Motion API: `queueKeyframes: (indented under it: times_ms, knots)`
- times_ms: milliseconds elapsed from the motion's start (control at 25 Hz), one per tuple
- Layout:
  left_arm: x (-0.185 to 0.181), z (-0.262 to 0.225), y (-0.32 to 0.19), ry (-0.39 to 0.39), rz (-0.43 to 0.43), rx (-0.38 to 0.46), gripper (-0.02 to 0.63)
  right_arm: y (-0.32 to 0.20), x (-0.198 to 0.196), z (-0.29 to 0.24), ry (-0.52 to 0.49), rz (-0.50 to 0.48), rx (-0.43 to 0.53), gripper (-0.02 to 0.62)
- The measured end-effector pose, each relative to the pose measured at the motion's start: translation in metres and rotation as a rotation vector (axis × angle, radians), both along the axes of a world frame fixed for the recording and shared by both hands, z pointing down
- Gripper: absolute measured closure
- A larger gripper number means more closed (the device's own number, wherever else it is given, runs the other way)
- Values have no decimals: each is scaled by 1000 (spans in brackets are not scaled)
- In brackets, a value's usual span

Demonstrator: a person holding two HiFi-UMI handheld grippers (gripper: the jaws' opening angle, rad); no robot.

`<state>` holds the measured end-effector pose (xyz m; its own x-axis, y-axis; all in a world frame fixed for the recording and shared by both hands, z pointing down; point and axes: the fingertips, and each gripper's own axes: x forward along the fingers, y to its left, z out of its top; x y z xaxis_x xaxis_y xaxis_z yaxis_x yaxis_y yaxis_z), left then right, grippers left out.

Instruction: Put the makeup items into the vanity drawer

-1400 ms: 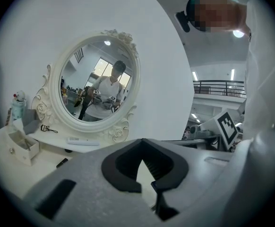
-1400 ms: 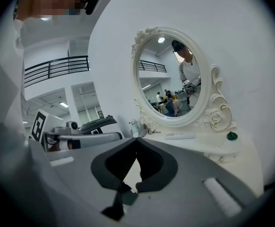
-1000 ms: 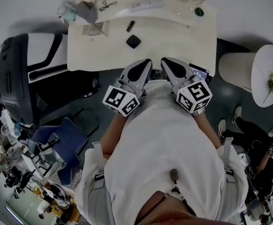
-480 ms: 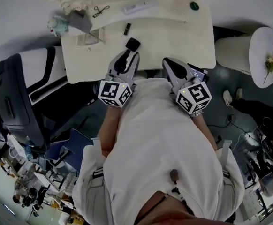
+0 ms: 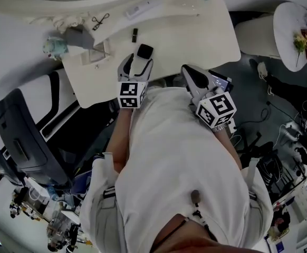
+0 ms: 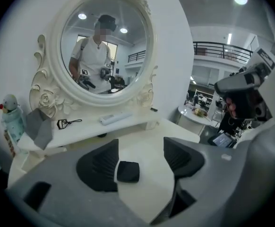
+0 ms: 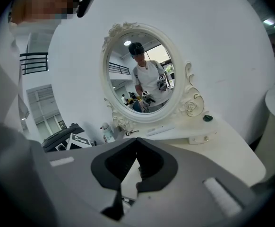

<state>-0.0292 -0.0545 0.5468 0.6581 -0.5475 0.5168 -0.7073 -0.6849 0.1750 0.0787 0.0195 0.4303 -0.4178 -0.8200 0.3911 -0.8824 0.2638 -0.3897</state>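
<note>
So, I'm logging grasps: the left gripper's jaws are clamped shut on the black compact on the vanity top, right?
Not clamped. The left gripper view shows the left gripper with its jaws apart; they have just been opening. The black compact lies between them on the vanity top, with neither pad pressing on it.

Soft, even indoor light; heavy fisheye warping, dark vignetted corners.

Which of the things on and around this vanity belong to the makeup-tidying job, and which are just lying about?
For the job: black compact, small black tube, eyelash curler, all on the vanity.
Just lying about: snowman figurine, oval mirror, round side table.
</note>
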Motion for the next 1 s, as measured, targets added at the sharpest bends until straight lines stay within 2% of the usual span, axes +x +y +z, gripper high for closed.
queueKeyframes:
  times_ms: [400,760,1000]
  knots:
    - [-1,117,-18,-219,92,-180,262,7,14,8,27,152,-30,588]
    - [3,165,-20,-291,138,-249,235,12,28,11,43,236,-54,588]
    - [1,176,-26,-354,89,-248,233,12,34,14,56,260,-80,588]
